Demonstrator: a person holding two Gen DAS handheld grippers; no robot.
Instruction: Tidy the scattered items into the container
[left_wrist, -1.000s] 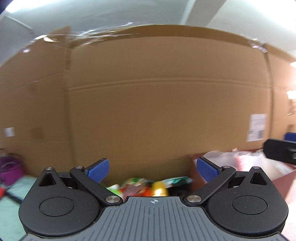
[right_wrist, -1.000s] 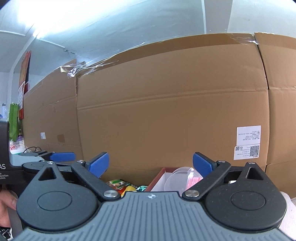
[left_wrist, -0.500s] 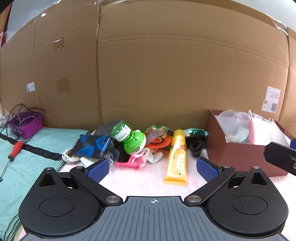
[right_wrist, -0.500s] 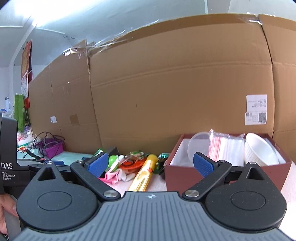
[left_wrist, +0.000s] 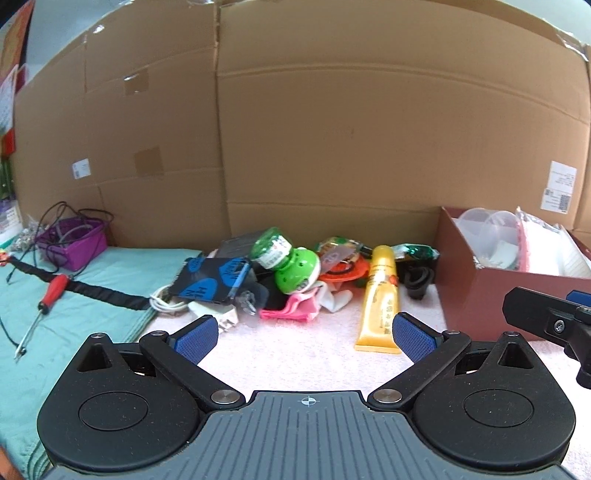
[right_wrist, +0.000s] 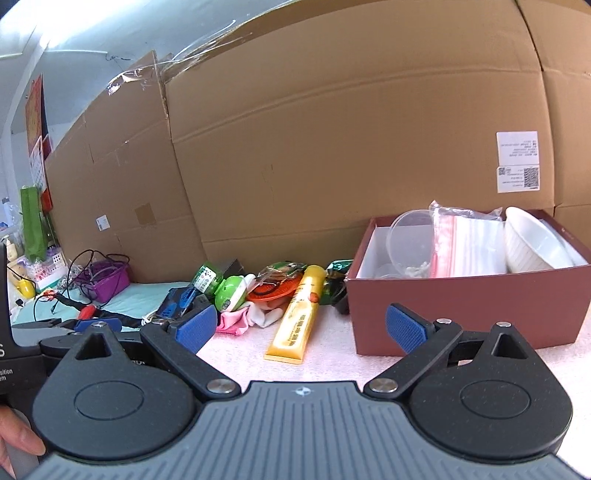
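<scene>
A pile of items lies on the pink mat against the cardboard wall: a yellow tube (left_wrist: 380, 295) (right_wrist: 297, 317), a green bottle with a round green cap (left_wrist: 286, 260) (right_wrist: 221, 284), a blue-and-black packet (left_wrist: 210, 278), a pink cloth (left_wrist: 291, 308) and an orange lid (left_wrist: 345, 271). The brown box (left_wrist: 476, 280) (right_wrist: 465, 299) stands right of them, holding clear cups, a zip bag and a white bowl. My left gripper (left_wrist: 304, 334) is open and empty, short of the pile. My right gripper (right_wrist: 299, 326) is open and empty, before the tube and box.
A teal cloth (left_wrist: 74, 295) lies left with a red screwdriver (left_wrist: 48, 295), a black strap and a purple basket (left_wrist: 74, 245) of cables. A tall cardboard wall (left_wrist: 332, 129) closes the back. The right gripper's body (left_wrist: 546, 317) shows at the left view's right edge.
Both views have tilted down from the cardboard wall, so the pile and the box now show fully. Both grippers stay open.
</scene>
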